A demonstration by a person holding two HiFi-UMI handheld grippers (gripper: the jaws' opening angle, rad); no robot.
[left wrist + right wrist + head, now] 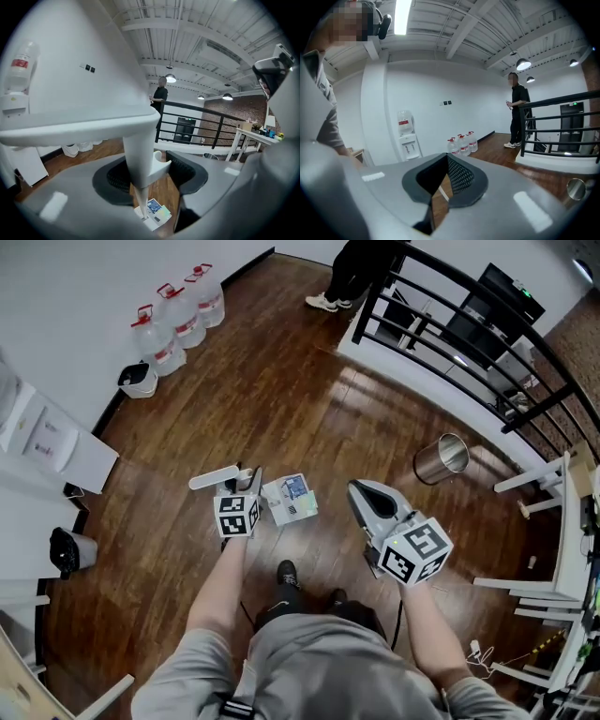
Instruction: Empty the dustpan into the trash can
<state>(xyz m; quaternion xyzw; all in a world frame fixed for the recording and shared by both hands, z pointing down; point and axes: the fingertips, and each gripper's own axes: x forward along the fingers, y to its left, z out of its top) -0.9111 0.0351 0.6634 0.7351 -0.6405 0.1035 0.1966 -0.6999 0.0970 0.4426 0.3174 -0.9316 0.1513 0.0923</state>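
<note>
The left hand-held gripper [248, 486] is seen clamped on the upright stem of the dustpan handle [140, 154], with the white cross-grip lying above the jaws. The dustpan [292, 498] is carried low, just to the right of that gripper, on or just over the wooden floor [281, 399]; which of the two cannot be told. Paper scraps [154, 212] are loaded in it. The right hand-held gripper [364, 495] is carried empty, jaws drawn together.

The steel trash can [441, 457] is found ahead and to the right, well apart from the pan and nearer the right hand. It is judged the target, though a small white bin [138, 381] and a black bin [70, 549] are placed off to the left. Open floor is left between pan and can. The black railing [469, 343] beyond the can and the white table legs [530, 486] beside it are to be kept clear of as the pan is swung rightward.
</note>
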